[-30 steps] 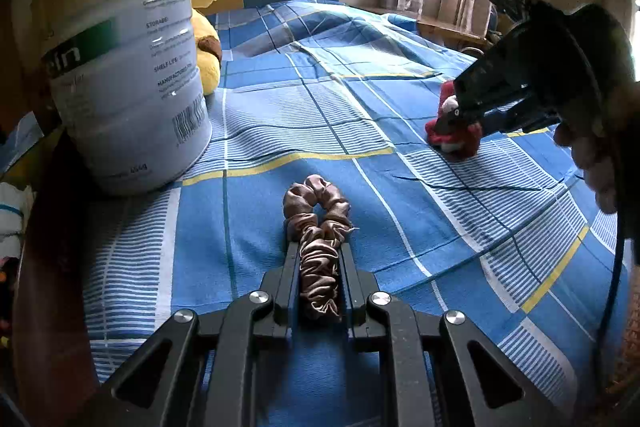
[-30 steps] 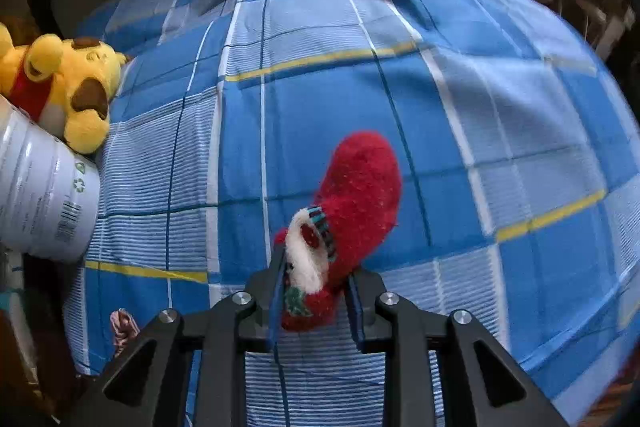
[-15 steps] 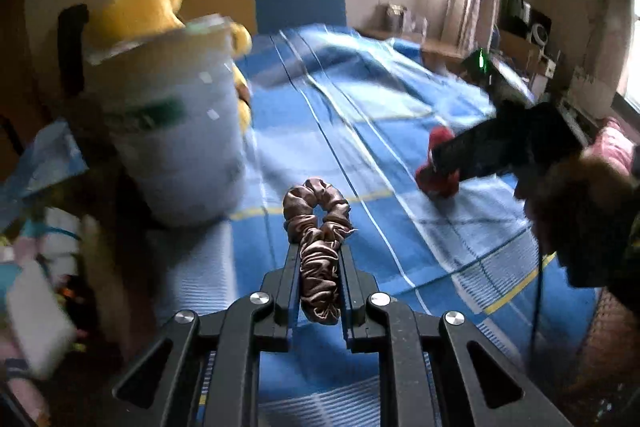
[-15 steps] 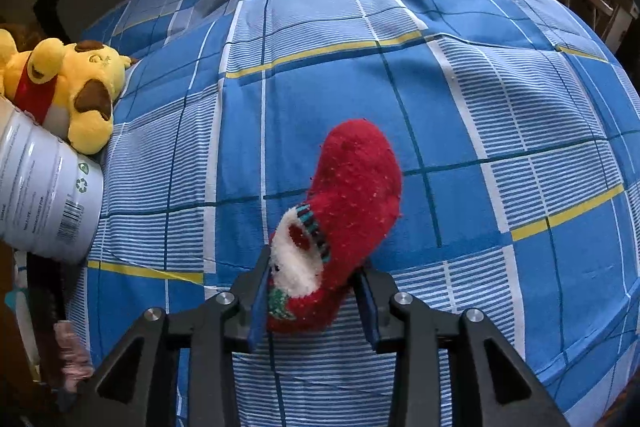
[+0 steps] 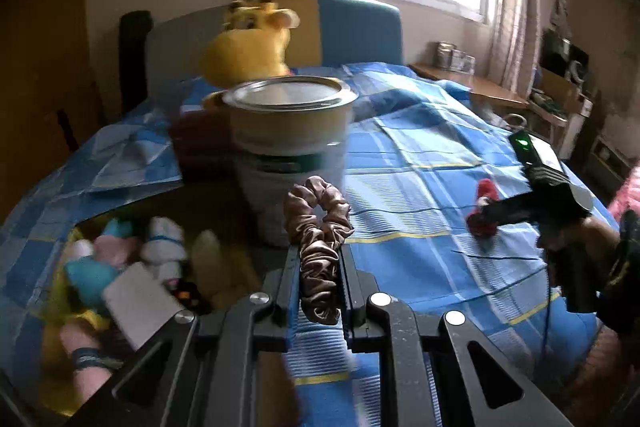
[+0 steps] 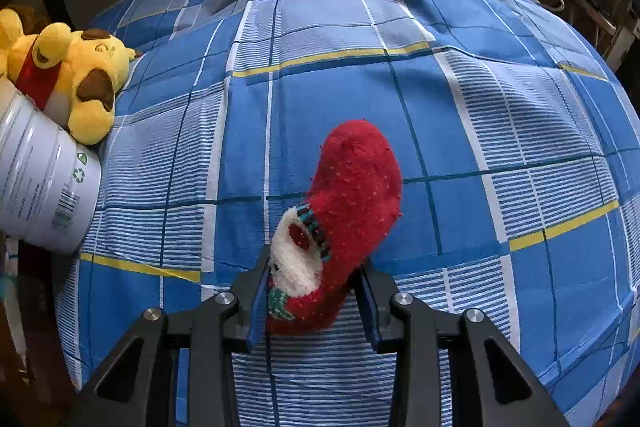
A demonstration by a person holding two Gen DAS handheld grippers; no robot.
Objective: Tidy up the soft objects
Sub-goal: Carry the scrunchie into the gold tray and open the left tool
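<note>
In the left wrist view, a brown scrunchie (image 5: 320, 247) is pinched between the two fingers of the left gripper (image 5: 320, 267), at the bottom middle of the frame. The fingers are almost closed, with only the scrunchie between them. The scrunchie's loop sticks up past the fingertips, in front of a big round can (image 5: 290, 147) in the middle of the frame. A yellow plush toy (image 5: 250, 47) is seen behind the can, near the top. At the lower left, a pile of small soft things (image 5: 120, 259) is seen, but it is too blurry to tell them apart. A blue checked sheet (image 5: 420, 187) is spread across the bed.

In the right wrist view, a red sock (image 6: 344, 215) with a white fluffy patch is held by the right gripper (image 6: 314, 291), at the bottom middle of the frame. The fingers are partly open and pressed on both sides of the sock. The toe of the sock points up toward the middle of the frame, over the sheet. The can and the plush toy are seen at the left edge.
</note>
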